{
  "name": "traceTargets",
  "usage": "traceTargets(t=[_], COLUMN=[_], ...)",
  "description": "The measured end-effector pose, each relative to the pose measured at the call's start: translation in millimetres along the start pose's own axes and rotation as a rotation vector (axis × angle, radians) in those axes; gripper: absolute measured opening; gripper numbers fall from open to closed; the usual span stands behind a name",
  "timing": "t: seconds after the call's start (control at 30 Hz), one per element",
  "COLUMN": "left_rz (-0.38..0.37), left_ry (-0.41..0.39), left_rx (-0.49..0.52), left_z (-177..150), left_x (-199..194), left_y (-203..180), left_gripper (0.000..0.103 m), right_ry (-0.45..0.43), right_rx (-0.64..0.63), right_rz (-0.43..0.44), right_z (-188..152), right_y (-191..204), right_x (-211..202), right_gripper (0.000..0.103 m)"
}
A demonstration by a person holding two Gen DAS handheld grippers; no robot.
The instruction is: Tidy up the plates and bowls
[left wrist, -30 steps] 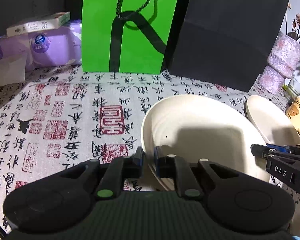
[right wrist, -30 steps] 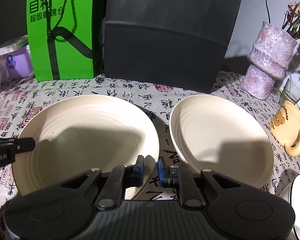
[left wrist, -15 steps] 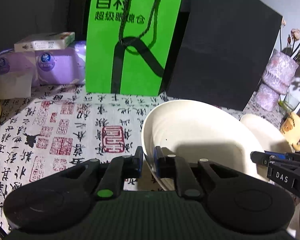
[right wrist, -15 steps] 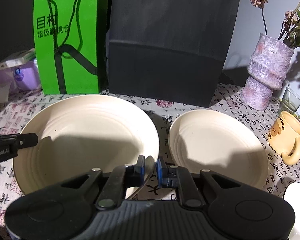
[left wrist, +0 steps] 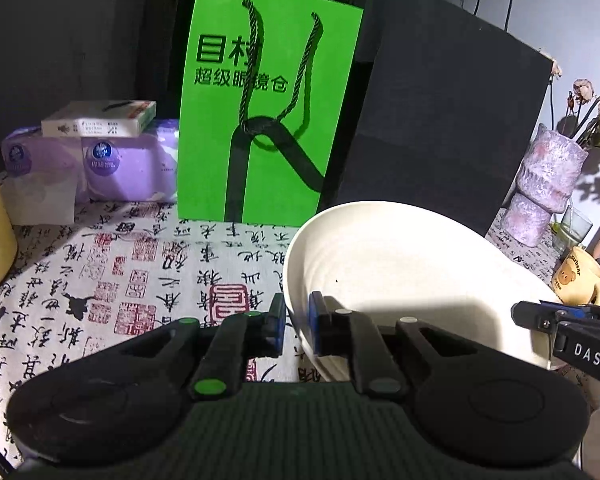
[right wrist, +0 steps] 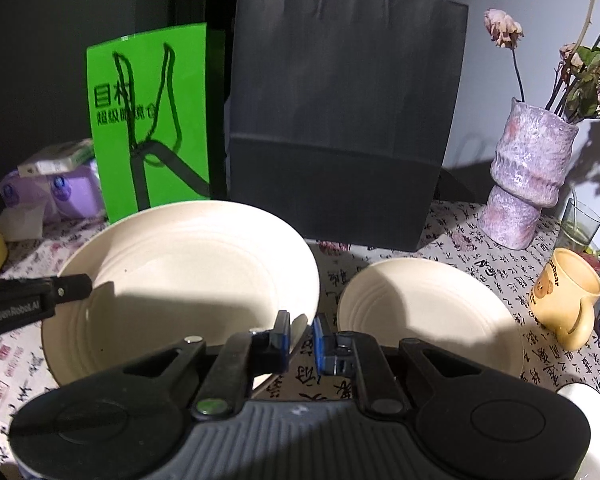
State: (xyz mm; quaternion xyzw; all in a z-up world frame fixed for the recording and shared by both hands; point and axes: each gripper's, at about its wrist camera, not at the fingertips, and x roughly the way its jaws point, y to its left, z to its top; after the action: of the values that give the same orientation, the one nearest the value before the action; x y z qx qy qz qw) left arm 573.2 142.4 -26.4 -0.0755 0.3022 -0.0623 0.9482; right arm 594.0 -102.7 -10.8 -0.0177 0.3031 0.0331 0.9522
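Note:
A large cream plate (left wrist: 400,280) (right wrist: 188,272) hangs above the printed tablecloth, held at two sides. My left gripper (left wrist: 296,322) is shut on its left rim. My right gripper (right wrist: 300,330) is shut on its near right rim. In the left wrist view the right gripper's black fingertips (left wrist: 540,316) show at the plate's far edge. In the right wrist view the left gripper's finger (right wrist: 60,286) lies over the plate's left rim. A second, smaller cream plate (right wrist: 428,316) rests flat on the cloth to the right.
A green paper bag (left wrist: 264,120) and a black paper bag (right wrist: 340,120) stand behind the plates. A purple vase (right wrist: 528,176) with dried flowers, a glass (right wrist: 582,224) and a yellow bear mug (right wrist: 564,296) are at the right. Purple tissue packs (left wrist: 100,168) lie back left. A white bowl rim (right wrist: 596,428) is near right.
Both grippers have risen with the large plate, lifting it off the cloth and tilting it. The smaller plate on the right has stayed in place.

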Motion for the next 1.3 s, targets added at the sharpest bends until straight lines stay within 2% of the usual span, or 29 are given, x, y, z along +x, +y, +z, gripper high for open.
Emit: traceTargets(t=[0.53, 0.83, 1.3], left_rz=[0.011, 0.047, 0.107], left_ry=[-0.094, -0.135, -0.169], left_rx=[0.041, 0.078, 0.059], left_z=[8, 7, -2], left_x=[-39, -57, -81], left_y=[-24, -48, -83], left_gripper=[0.012, 0.013, 0.014], right_ry=[-0.071, -0.132, -0.171], right_rx=[0.066, 0.085, 0.109], right_rz=[0.049, 0.076, 0.114], right_z=[2, -2, -6], right_y=[-20, -37, -65], right_x=[-41, -65, -91], right_gripper=[0.012, 0.012, 0.012])
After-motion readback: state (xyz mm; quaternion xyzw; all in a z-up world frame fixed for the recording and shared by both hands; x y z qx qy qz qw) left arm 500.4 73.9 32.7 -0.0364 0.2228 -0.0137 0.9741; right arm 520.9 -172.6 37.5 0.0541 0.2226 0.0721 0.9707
